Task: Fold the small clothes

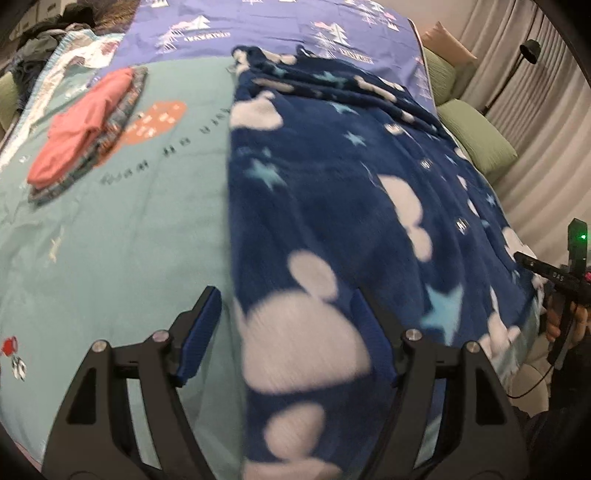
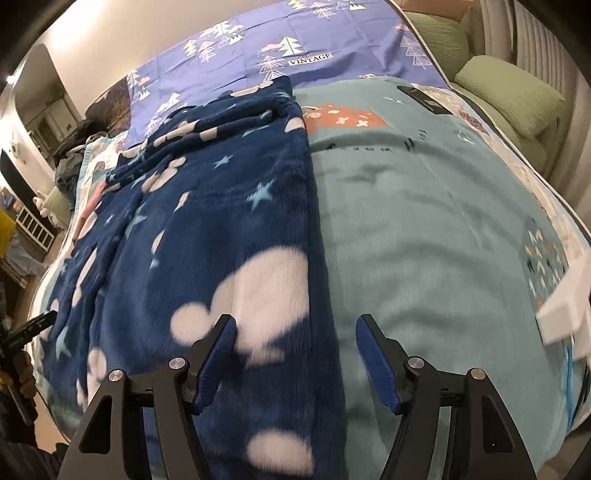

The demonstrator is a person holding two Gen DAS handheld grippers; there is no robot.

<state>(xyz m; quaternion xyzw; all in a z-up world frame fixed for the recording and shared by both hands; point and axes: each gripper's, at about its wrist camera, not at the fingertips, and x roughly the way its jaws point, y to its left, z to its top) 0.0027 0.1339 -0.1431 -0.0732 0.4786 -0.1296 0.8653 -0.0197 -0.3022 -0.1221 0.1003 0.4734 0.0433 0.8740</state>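
We see the navy fleece garment (image 1: 332,206), printed with white clouds and pale blue stars, spread lengthwise on the teal bedspread (image 1: 122,236). In the left wrist view it covers the right half of the bed, its straight left edge running up the middle; in the right wrist view the same garment (image 2: 207,221) lies on the left, its straight right edge beside bare teal bedspread (image 2: 424,236). Its far end is rumpled into folds where it meets the purple sheet (image 1: 280,26) with tree prints.

Our left gripper (image 1: 286,302) hangs above the garment's near left edge with its jaws spread wide: the left blue pad is over bare bedspread, the right one over fleece, and neither presses the cloth. Our right gripper (image 2: 295,332) also stands open over the garment's near right edge, with the left pad over a white cloud and the right pad over teal fabric, holding nothing.

Farther out, a folded stack (image 1: 85,133) with a pink piece on top of a plaid one lies on the bedspread at the far left in the left wrist view, well apart from the garment. Green pillows (image 2: 513,99) line the bed's right side, near pale curtains (image 1: 535,122).
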